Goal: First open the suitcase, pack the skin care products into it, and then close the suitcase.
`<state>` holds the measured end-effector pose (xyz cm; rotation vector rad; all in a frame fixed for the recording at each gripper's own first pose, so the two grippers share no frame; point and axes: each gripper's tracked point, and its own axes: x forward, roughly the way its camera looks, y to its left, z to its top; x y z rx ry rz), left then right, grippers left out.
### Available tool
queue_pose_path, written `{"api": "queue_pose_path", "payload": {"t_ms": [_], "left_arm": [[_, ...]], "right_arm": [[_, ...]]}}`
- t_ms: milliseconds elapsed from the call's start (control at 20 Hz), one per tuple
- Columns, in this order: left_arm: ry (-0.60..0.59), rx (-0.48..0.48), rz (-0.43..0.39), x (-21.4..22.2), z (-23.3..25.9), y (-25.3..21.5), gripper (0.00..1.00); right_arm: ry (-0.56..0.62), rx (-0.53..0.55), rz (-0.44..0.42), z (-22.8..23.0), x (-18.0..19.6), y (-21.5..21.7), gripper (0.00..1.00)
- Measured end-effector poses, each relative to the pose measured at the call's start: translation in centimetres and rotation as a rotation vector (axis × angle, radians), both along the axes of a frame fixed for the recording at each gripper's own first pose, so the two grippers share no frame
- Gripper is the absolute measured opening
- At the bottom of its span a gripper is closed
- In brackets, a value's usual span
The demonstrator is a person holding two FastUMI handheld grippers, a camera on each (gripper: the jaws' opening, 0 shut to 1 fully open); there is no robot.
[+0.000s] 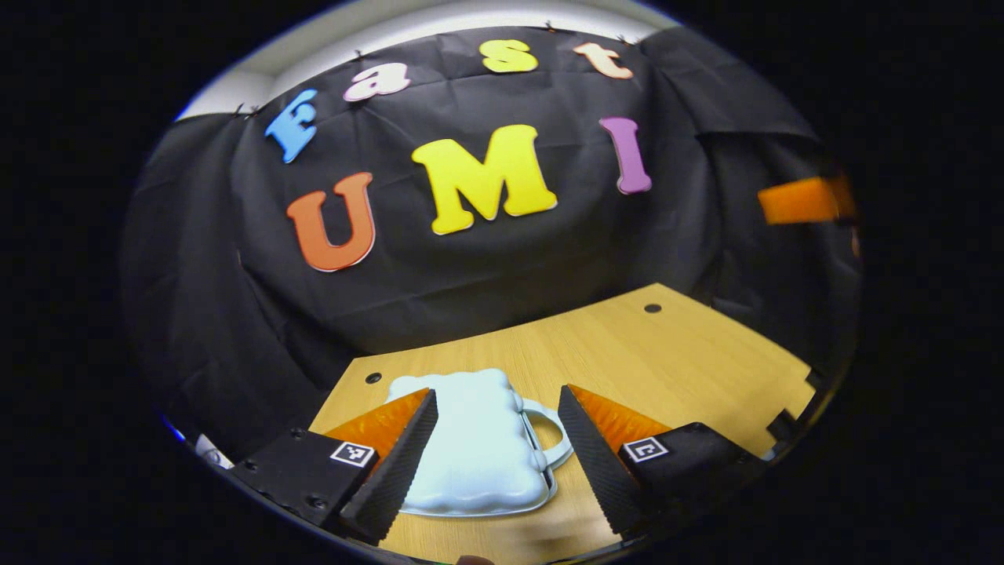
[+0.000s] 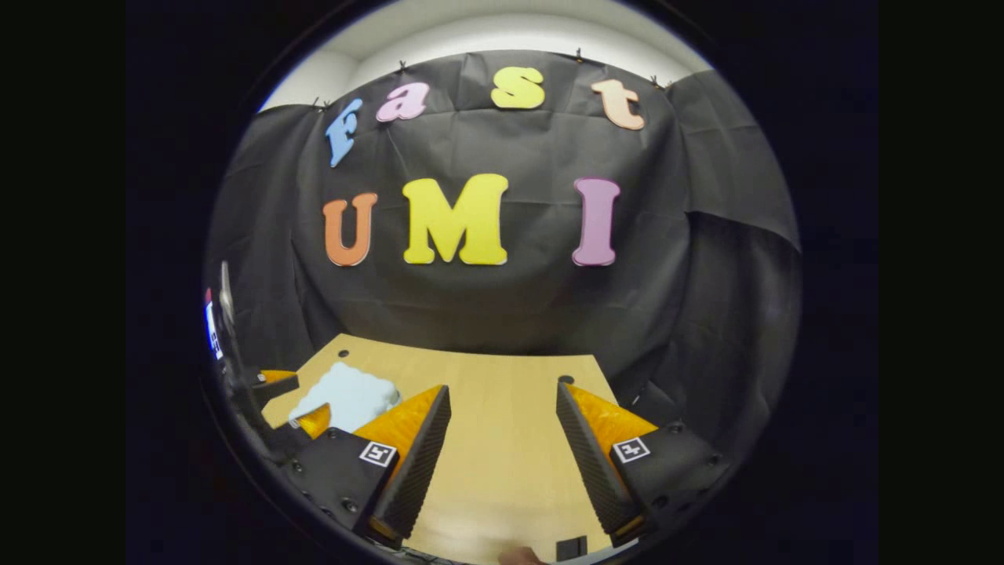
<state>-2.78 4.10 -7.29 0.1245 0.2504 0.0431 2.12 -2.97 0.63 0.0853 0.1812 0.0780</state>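
My left tool wide open over closed white suitcase on worktop; right tool open, suitcase at 10.

I find no legible words, brands or numbers on the objects. The only signs I see are small square black-and-white coded markers, one on each black finger mount: on the left gripper they sit at the lower left and lower right of the left gripper view; on the right gripper they sit likewise in the right gripper view. At the far left edge of the right gripper view I see a small red, white and blue panel, too blurred to read.
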Motion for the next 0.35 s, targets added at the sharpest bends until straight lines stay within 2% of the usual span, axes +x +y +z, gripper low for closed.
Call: {"api": "queue_pose_path", "payload": {"t_ms": [100, 200, 250, 350], "left_arm": [[-0.004, -0.068, 0.033, -0.2, 2.1, 1.8, 0.99], [-0.033, -0.082, 0.078, 0.7, 4.6, 3.9, 0.99], [-0.056, -0.086, 0.094, 0.9, 5.7, 4.9, 0.99], [-0.095, -0.107, 0.098, 1.4, 6.9, 6.0, 0.99]], "right_arm": [[-0.026, 0.008, 0.016, 0.5, 0.6, 2.2, 0.81], [-0.022, 0.012, 0.033, 0.2, 1.1, 4.3, 0.79], [-0.014, 0.012, 0.038, 0.1, 1.2, 5.2, 0.81], [-0.004, 0.013, 0.047, 0.1, 1.3, 6.7, 0.81]]}}
